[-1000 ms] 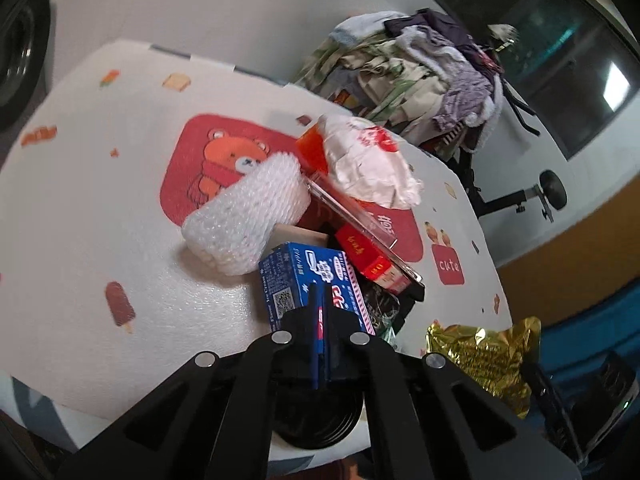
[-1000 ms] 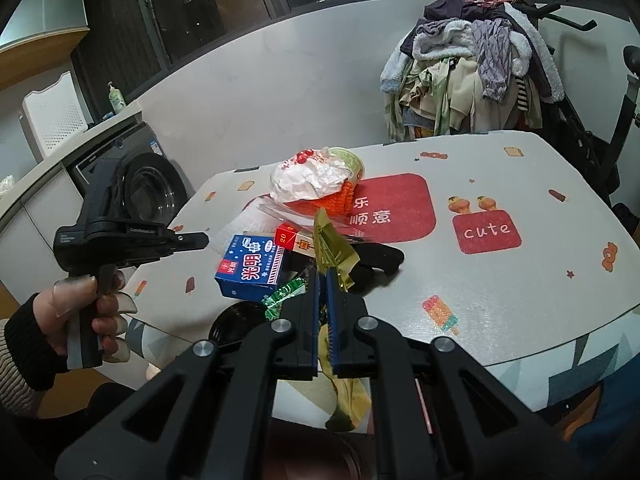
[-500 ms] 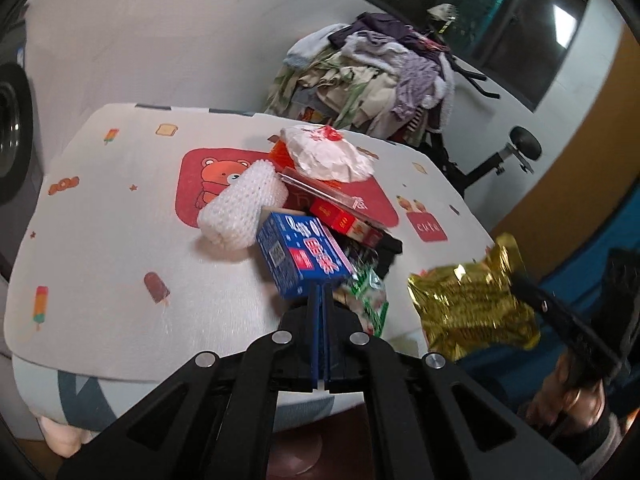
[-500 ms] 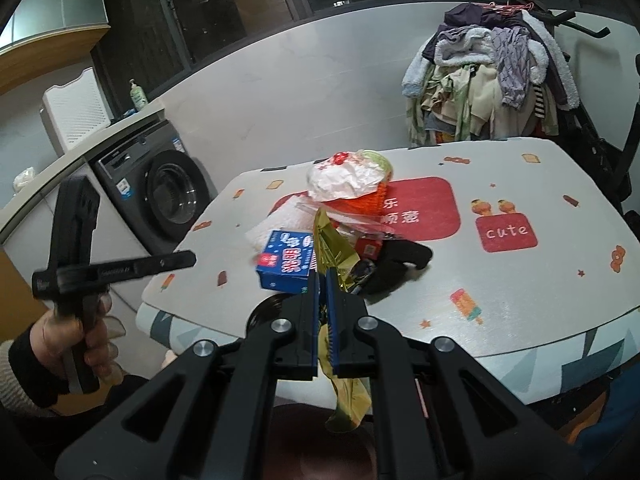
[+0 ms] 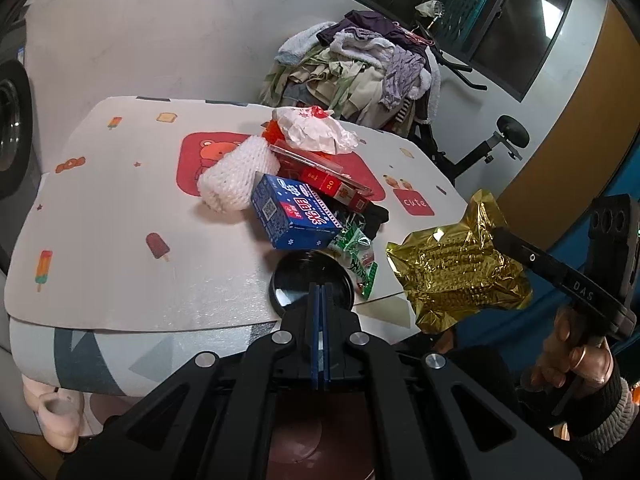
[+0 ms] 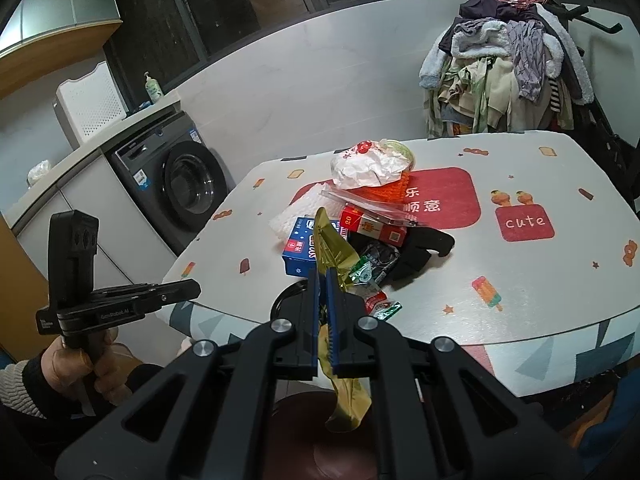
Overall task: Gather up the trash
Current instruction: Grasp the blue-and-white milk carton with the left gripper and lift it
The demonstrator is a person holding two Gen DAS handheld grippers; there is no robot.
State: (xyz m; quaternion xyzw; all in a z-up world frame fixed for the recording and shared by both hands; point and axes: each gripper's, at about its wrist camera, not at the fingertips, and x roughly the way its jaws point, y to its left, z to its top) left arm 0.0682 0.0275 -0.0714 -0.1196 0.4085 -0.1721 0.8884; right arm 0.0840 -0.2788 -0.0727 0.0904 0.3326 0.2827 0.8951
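Trash nearest you: the gold foil wrapper [image 6: 325, 240], pinched flat in your right gripper [image 6: 322, 280], jaws closed on it with a tail hanging below the fingers. It hangs off the near edge of the table [image 5: 120, 240], over open space. That is likely staging for a drop into a bin, though none can be made out.

Your left gripper [image 5: 319, 296] has its jaws pressed together with nothing between them. It hovers at the near table edge, aimed down at the pile, so it looks free for the next pick.

Just beyond its tips: a black round lid [image 5: 312, 284] lying flat at the table edge, with a green wrapper [image 5: 360, 256] touching its far right side. Behind them the blue carton [image 5: 294, 212] is propped up at a tilt against the heap.

Farther in, the white foam net [image 5: 236, 178] leans on the carton's left. A clear plastic strip [image 5: 312, 160] lies across a red box [image 5: 332, 186], and a black cloth-like item [image 6: 420, 248] sits beside them.

Top of the heap, far side: crumpled white paper [image 5: 312, 130] resting on something orange.

Beyond the table: a heap of clothes [image 5: 360, 68] and a washing machine [image 6: 180, 184], not part of the job.
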